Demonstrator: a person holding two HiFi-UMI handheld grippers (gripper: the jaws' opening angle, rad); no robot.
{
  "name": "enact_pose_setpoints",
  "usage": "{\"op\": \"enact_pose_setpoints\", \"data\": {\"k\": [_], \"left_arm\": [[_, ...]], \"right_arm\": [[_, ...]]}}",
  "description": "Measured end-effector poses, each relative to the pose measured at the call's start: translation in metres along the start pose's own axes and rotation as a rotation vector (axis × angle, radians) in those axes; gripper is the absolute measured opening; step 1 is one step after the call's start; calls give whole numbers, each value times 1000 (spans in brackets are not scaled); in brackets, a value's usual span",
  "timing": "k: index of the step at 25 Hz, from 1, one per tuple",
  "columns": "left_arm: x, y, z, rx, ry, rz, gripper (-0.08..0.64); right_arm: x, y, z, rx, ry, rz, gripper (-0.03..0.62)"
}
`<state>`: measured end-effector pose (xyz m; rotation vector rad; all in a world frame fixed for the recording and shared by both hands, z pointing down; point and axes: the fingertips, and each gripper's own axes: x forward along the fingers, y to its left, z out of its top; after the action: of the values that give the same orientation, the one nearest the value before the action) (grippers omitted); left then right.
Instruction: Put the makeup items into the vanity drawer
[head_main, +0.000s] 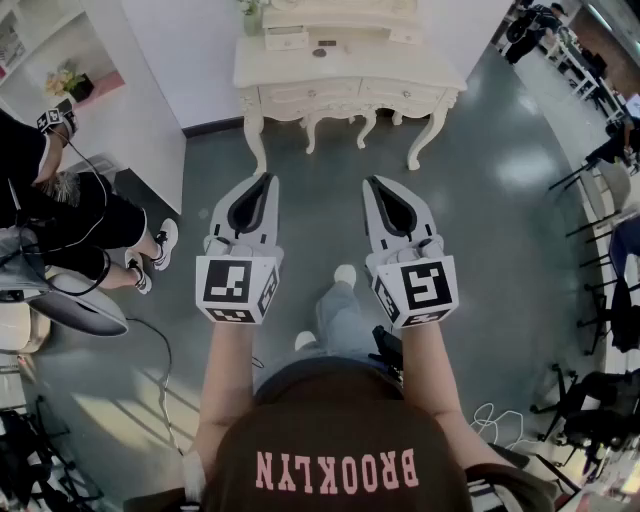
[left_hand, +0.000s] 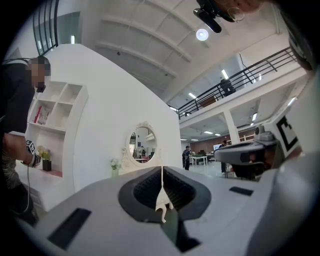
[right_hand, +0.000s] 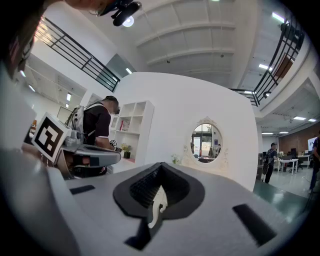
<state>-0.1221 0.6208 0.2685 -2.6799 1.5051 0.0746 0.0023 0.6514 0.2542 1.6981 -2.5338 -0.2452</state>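
Glossy grey floor (head_main: 500, 190), pale light patches on it. White curved wall (head_main: 190, 50), dark skirting (head_main: 210, 127) along its foot, behind cream vanity table (head_main: 345, 75) on curled legs. Oval mirror (left_hand: 142, 143) in carved frame above it. White shelf unit (head_main: 60, 60) left of wall, open compartments, small flower pot (head_main: 68, 82) in one. High white ceiling (right_hand: 200, 30) with beams, round lamp (left_hand: 202, 34), strip lights. Upper gallery with black railing (left_hand: 245, 75). Open hall beyond at right, tables (right_hand: 287, 162) far off.
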Motion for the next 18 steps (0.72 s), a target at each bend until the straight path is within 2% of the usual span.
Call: {"op": "enact_pose_setpoints", "data": {"k": [9, 15, 18], "left_arm": [[26, 10, 0, -21, -15, -12, 9], [75, 14, -10, -3, 8, 4, 8], [110, 21, -17, -2, 17, 24, 9]], "right_arm": [[22, -17, -7, 31, -6, -11, -8], [55, -55, -22, 51, -1, -5, -8], [81, -77, -35, 74, -3, 25, -8]]}}
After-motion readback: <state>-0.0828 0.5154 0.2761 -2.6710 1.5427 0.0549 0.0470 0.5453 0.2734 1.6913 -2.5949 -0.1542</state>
